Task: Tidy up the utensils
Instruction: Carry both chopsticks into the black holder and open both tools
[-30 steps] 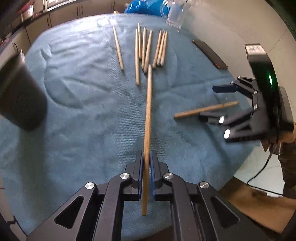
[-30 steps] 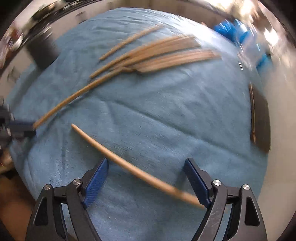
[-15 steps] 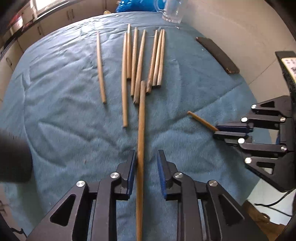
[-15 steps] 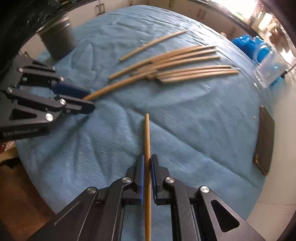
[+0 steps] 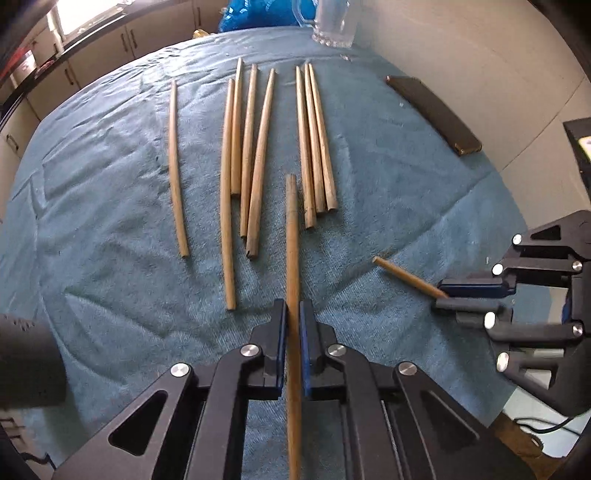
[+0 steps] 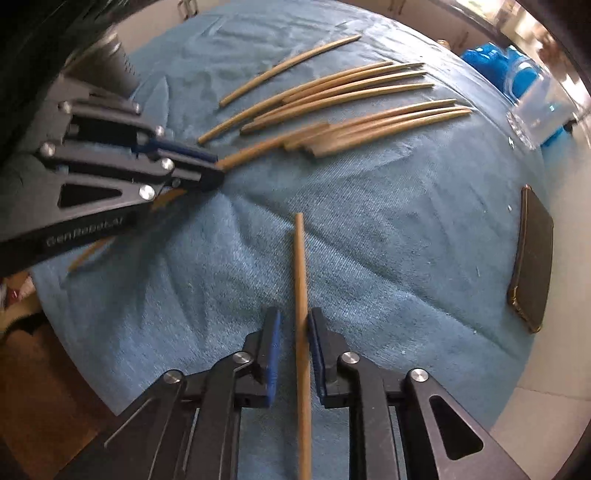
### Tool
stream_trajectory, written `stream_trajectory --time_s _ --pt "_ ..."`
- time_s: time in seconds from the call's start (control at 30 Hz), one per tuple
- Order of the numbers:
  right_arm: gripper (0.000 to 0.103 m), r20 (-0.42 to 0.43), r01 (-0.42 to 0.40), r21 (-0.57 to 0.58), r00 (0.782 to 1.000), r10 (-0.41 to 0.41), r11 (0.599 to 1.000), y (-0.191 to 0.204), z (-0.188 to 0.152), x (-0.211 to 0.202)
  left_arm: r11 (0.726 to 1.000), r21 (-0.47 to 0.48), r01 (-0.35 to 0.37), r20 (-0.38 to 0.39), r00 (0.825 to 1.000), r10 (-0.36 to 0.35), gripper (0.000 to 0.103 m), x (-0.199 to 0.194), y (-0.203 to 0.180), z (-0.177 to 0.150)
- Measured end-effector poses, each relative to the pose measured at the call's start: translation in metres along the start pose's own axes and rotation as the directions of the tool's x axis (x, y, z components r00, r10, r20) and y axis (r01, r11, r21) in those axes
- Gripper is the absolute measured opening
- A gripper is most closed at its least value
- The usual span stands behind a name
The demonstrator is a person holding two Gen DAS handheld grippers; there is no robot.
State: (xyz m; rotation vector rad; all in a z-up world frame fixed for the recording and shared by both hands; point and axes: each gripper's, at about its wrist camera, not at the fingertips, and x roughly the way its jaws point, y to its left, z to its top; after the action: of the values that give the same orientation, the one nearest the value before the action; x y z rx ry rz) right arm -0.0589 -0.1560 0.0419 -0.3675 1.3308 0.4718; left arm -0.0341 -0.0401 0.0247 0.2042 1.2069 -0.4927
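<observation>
Several wooden chopsticks (image 5: 255,147) lie in a row on a blue towel (image 5: 110,184); they also show in the right wrist view (image 6: 351,99). My left gripper (image 5: 291,314) is shut on one chopstick (image 5: 291,240) that points toward the row. My right gripper (image 6: 293,325) has its jaws slightly apart around another chopstick (image 6: 301,277), which rests against the right finger. The right gripper also shows at the right of the left wrist view (image 5: 469,297), and the left gripper at the left of the right wrist view (image 6: 192,162).
A dark grey cup (image 5: 26,362) stands at the near left of the table, also in the right wrist view (image 6: 114,70). A dark flat phone-like slab (image 5: 432,110) lies at the right. A glass mug (image 5: 332,22) and a blue bag (image 5: 258,14) stand at the far edge.
My left gripper has moved toward the row and closed tight on its chopstick. My right gripper's jaws have parted a little around its chopstick.
</observation>
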Motion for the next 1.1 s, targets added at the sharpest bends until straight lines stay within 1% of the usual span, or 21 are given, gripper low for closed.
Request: stream_trajectory --time_s 0.13,0.23,0.33,0.37,0.43,0.47,0.53,0.63,0.67,0.7,0.73,0.77,0.83,0.9,0.93,1.0,1.1 --pt "0.008 0.079 -0.014 0.054 0.997 0.009 0.998 -0.007 -0.01 -0.009 0.999 -0.03 0.029 0.086 0.996 -0.027 0.007 -0.027 0.006 -0.023" --pt "0.008 0.158 -0.06 0.109 0.987 0.042 0.992 -0.013 -0.023 -0.025 0.998 -0.052 0.044 0.172 0.984 -0.035 0.006 -0.053 0.013 -0.041" --pt "0.008 0.26 -0.107 0.15 0.963 0.065 0.983 -0.01 -0.031 -0.045 0.993 -0.097 0.065 0.245 0.969 -0.039 0.006 -0.078 0.023 -0.055" --pt "0.008 0.286 -0.117 0.157 0.956 0.068 0.981 -0.011 -0.031 -0.051 0.991 -0.114 0.073 0.276 0.96 -0.039 0.006 -0.088 0.027 -0.06" --pt "0.008 0.351 -0.137 0.168 0.934 0.071 0.976 -0.006 -0.035 -0.067 0.987 -0.136 0.084 0.322 0.946 -0.036 0.007 -0.103 0.033 -0.069" --pt "0.008 0.374 -0.143 0.171 0.925 0.07 0.975 0.001 -0.029 -0.076 0.985 -0.149 0.087 0.355 0.934 -0.028 0.006 -0.114 0.036 -0.073" --pt "0.008 0.428 -0.163 0.172 0.901 0.075 0.972 0.007 -0.022 -0.086 0.982 -0.167 0.084 0.401 0.916 -0.01 0.007 -0.127 0.042 -0.076" --pt "0.008 0.516 -0.197 0.166 0.853 0.085 0.966 0.015 -0.014 -0.108 0.977 -0.197 0.086 0.47 0.883 0.017 0.007 -0.151 0.054 -0.082" --pt "0.008 0.548 -0.214 0.162 0.831 0.093 0.963 0.018 -0.011 -0.116 0.973 -0.209 0.094 0.496 0.868 0.022 0.007 -0.16 0.058 -0.085" --pt "0.008 0.565 -0.223 0.159 0.819 0.096 0.962 0.021 -0.003 -0.119 0.971 -0.217 0.101 0.513 0.858 0.025 0.007 -0.166 0.062 -0.086" --pt "0.008 0.593 -0.234 0.154 0.799 0.1 0.96 0.025 0.002 -0.126 0.968 -0.226 0.108 0.532 0.846 0.03 0.007 -0.172 0.066 -0.087" --pt "0.008 0.609 -0.238 0.151 0.787 0.099 0.959 0.029 0.005 -0.128 0.964 -0.239 0.115 0.557 0.83 0.039 0.006 -0.181 0.071 -0.088" --pt "0.008 0.641 -0.242 0.145 0.762 0.095 0.96 0.036 0.017 -0.134 0.959 -0.258 0.12 0.591 0.804 0.058 0.007 -0.194 0.081 -0.091" --pt "0.008 0.668 -0.26 0.134 0.736 0.107 0.956 0.043 0.029 -0.142 0.949 -0.288 0.126 0.631 0.77 0.089 0.007 -0.208 0.096 -0.091" --pt "0.008 0.677 -0.268 0.13 0.727 0.111 0.955 0.045 0.035 -0.145 0.944 -0.305 0.125 0.647 0.755 0.109 0.007 -0.214 0.103 -0.091" --pt "0.008 0.701 -0.283 0.118 0.703 0.122 0.952 0.051 0.053 -0.154 0.93 -0.35 0.114 0.671 0.723 0.164 0.007 -0.228 0.123 -0.09" --pt "0.008 0.734 -0.303 0.092 0.664 0.141 0.948 0.062 0.078 -0.167 0.901 -0.42 0.109 0.689 0.685 0.238 0.007 -0.242 0.154 -0.084"
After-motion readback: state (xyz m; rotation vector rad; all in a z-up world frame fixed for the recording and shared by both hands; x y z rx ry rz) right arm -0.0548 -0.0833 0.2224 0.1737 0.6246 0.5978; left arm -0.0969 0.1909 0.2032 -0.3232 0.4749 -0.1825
